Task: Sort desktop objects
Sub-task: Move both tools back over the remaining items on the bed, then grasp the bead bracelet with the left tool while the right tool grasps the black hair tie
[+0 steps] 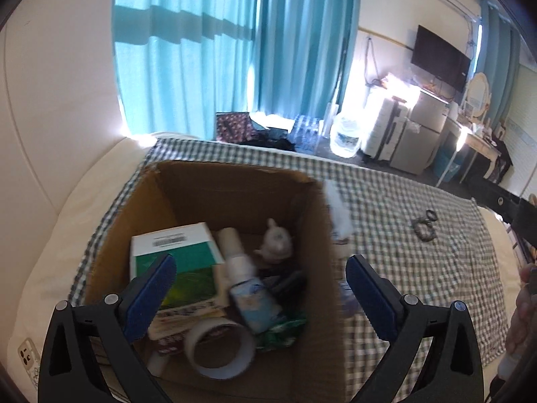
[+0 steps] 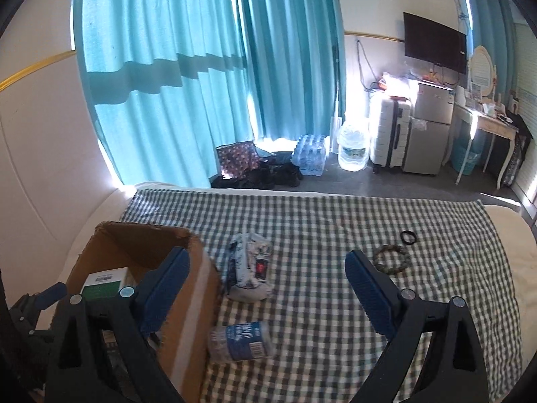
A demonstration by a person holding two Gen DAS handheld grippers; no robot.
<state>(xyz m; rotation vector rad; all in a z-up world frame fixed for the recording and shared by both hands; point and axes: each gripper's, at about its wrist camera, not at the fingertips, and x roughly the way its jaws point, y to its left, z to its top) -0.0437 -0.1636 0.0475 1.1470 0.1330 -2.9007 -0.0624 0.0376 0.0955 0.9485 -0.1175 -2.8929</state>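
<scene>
An open cardboard box (image 1: pixel 235 181) (image 2: pixel 188 295) stands on the checked cloth (image 1: pixel 419 268) (image 2: pixel 319 228). Inside it lie a green-and-white carton (image 1: pixel 174 252), a white bottle with a blue label (image 1: pixel 248 285), a roll of tape (image 1: pixel 218 349), a small pale figurine (image 1: pixel 277 241) and a green wrapper (image 1: pixel 285 330). My left gripper (image 1: pixel 260 280) hangs open above the box with nothing between its fingers. My right gripper (image 2: pixel 266 278) is open and empty over the cloth, right of the box. Below it lie a crushed plastic bottle (image 2: pixel 240 339) and a white printed packet (image 2: pixel 250 268).
A beaded bracelet (image 2: pixel 391 258) (image 1: pixel 424 231) and a black hair tie (image 2: pixel 408 236) (image 1: pixel 430 215) rest on the cloth to the right. A phone (image 1: pixel 28 357) lies at the left on the white bedding. A person's hand (image 1: pixel 523 312) shows at the right edge. Beyond the bed are blue curtains (image 2: pixel 201 67), water bottles and a suitcase (image 2: pixel 389 131).
</scene>
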